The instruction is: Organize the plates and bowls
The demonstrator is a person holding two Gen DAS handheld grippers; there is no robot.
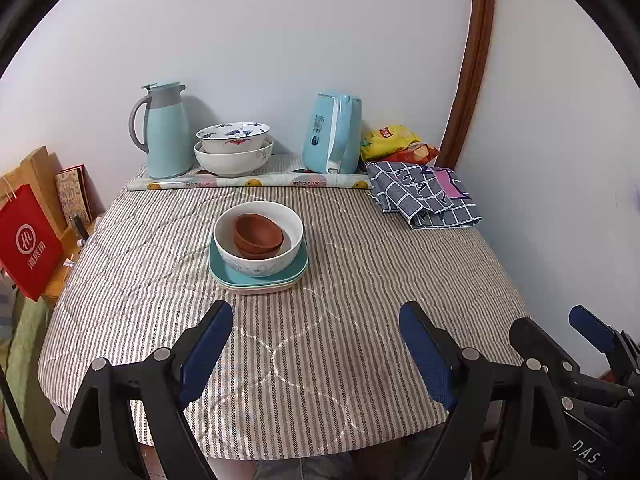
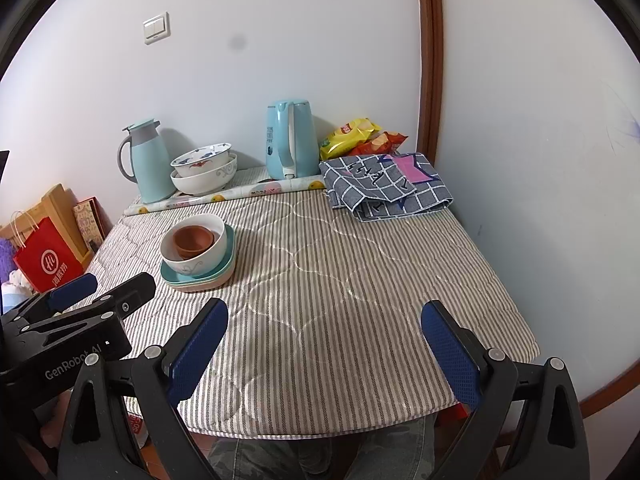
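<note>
At the middle of the striped table, two nested brown bowls (image 1: 258,234) sit inside a white bowl (image 1: 260,264). That bowl rests on a teal plate (image 1: 224,270) stacked on a pale plate. The same stack (image 2: 200,264) shows left of centre in the right wrist view. Two larger patterned white bowls (image 1: 234,148) are nested at the back by the wall. My left gripper (image 1: 316,312) hovers open over the near table, short of the stack. My right gripper (image 2: 325,312) is open too, beside it on the right, over bare cloth. Neither holds anything.
Along the back wall stand a pale blue thermos jug (image 1: 168,132), a blue kettle (image 1: 332,136) and snack bags (image 1: 388,140). A folded checked cloth (image 1: 424,196) lies at the back right. A red paper bag (image 1: 28,240) stands off the table's left edge. The wall runs close on the right.
</note>
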